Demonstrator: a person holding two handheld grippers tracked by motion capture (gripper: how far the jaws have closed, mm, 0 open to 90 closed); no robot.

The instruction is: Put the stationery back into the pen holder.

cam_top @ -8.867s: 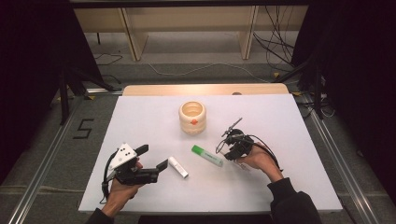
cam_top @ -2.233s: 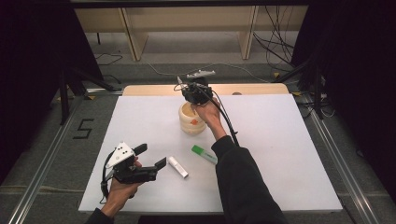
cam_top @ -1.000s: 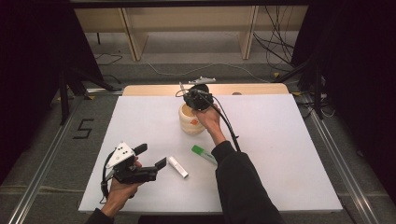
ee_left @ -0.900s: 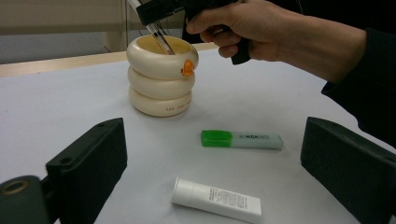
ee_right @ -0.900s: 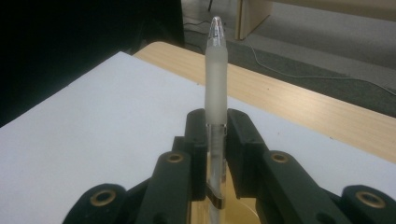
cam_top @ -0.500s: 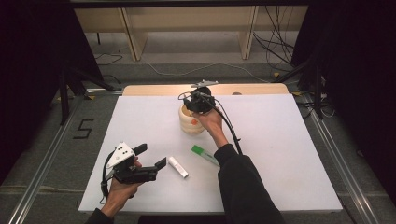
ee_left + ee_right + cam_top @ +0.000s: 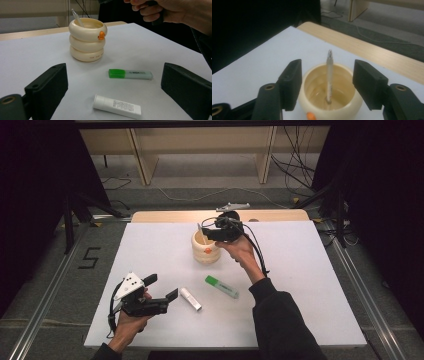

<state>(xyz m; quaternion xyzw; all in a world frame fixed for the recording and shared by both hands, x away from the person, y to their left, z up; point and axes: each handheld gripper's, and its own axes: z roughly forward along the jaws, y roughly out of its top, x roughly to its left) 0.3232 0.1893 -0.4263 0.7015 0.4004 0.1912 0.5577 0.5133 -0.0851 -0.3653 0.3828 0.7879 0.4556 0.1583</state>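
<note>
right gripper (image 7: 202,231) held over the cream holder (image 7: 206,247) at the far middle of the table (image 7: 310,270), arm stretched forward, jaws parted and clear of the pen (image 7: 329,75) standing inside. left gripper (image 7: 161,287) rests near the table's front edge, jaws wide apart, empty.

A white table (image 7: 320,285) fills the middle of the high view, with a bare wooden strip (image 7: 165,216) along its far edge. A cream ringed cup (image 7: 205,251) stands at upper centre. Lower centre, a green highlighter (image 7: 221,286) and a white tube (image 7: 190,299) lie flat, near each other but apart.
</note>
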